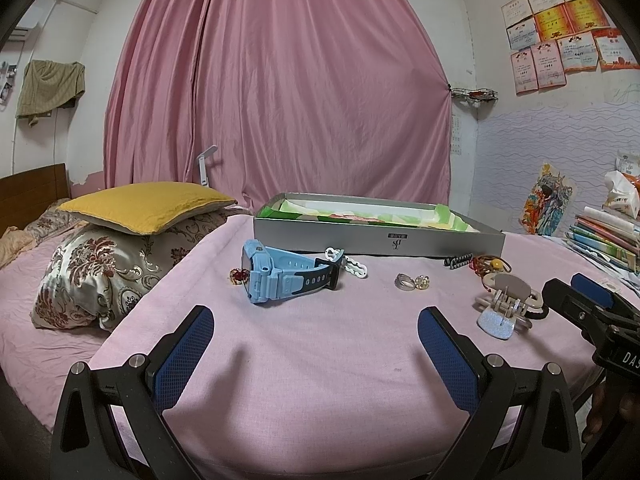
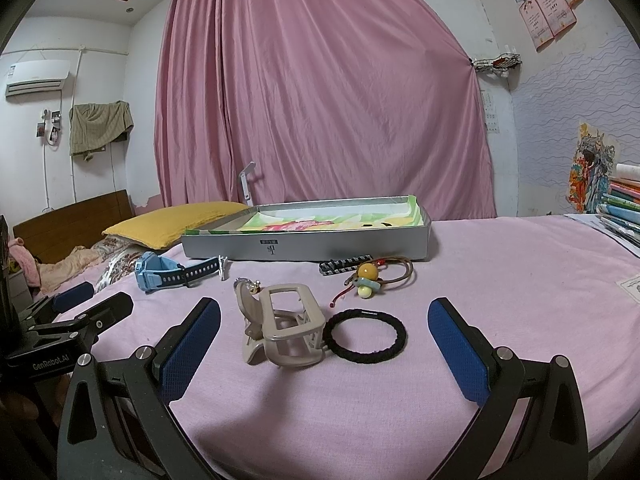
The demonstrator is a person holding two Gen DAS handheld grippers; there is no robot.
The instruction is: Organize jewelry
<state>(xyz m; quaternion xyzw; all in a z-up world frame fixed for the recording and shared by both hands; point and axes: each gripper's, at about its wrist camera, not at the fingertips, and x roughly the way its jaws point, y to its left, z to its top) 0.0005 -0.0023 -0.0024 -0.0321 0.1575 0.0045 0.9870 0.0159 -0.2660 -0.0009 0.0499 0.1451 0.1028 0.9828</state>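
With both the left gripper (image 1: 316,344) and right gripper (image 2: 324,336) spread wide and holding nothing, lower your right jaws squarely around the beige hair claw (image 2: 286,330) near the bed's (image 2: 500,280) front edge before carrying it to the silver box (image 2: 312,242).

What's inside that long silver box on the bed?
The silver box is open, showing a colourful green, yellow and pink printed lining with a couple of small dark marks on it. No jewelry shows inside, but the front wall hides the nearest strip of its floor.
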